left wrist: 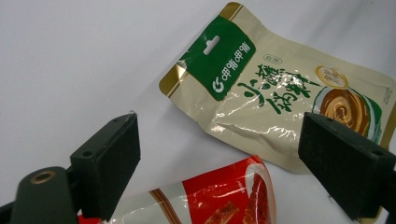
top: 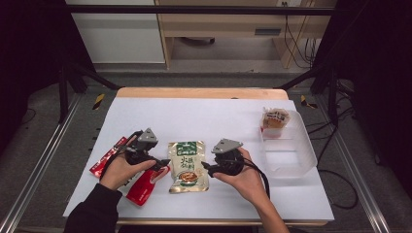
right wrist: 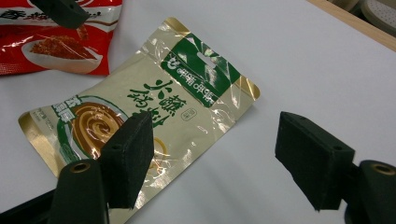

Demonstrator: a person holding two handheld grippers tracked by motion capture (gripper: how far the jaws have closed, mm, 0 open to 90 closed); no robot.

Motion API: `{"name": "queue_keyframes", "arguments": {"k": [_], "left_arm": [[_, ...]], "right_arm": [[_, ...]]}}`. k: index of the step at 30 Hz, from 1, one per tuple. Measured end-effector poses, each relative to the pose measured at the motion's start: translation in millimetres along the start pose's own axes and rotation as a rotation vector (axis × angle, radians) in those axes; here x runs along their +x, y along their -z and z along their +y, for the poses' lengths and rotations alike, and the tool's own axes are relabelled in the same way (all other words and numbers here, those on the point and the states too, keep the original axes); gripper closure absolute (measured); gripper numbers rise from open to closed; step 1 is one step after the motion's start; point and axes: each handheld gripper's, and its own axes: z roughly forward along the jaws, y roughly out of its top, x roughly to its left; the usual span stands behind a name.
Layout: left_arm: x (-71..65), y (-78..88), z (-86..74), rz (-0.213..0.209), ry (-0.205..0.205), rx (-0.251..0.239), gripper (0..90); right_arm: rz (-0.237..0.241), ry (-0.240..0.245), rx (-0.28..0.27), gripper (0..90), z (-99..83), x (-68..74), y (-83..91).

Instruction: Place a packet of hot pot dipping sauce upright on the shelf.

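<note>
A cream pouch [top: 188, 166] with a green header lies flat at the table's front middle. Left of it lies a red pouch [top: 144, 188]. My left gripper [top: 164, 164] hovers over the red pouch's top end, jaws open. In the left gripper view the gripper [left wrist: 219, 140] has that red pouch [left wrist: 224, 198] low between its pads and the cream pouch [left wrist: 280, 98] beyond. My right gripper [top: 206, 167] sits at the cream pouch's right edge, open. In the right gripper view the gripper [right wrist: 215, 135] straddles the cream pouch's [right wrist: 154, 98] long edge without touching it.
A clear plastic tray [top: 291, 155] stands at the right with a small orange snack pack [top: 275, 119] at its far end. A thin red packet [top: 108, 156] lies at the left edge of the white sheet. The red pouch [right wrist: 56, 42] shows beyond the cream one.
</note>
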Motion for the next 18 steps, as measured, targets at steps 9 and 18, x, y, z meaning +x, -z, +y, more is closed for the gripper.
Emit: {"name": "queue_keyframes", "arguments": {"k": [9, 18], "left_arm": [[7.6, -15.6, 9.0, -0.022, 0.005, -0.014, 14.1], [5.7, -23.1, 13.4, -0.023, -0.022, -0.005, 14.3]], "right_arm": [[-0.01, -0.009, 0.02, 28.3, -5.9, 0.8, -3.4], [-0.013, 0.006, 0.03, 28.1, -8.3, 2.9, -4.6]]}}
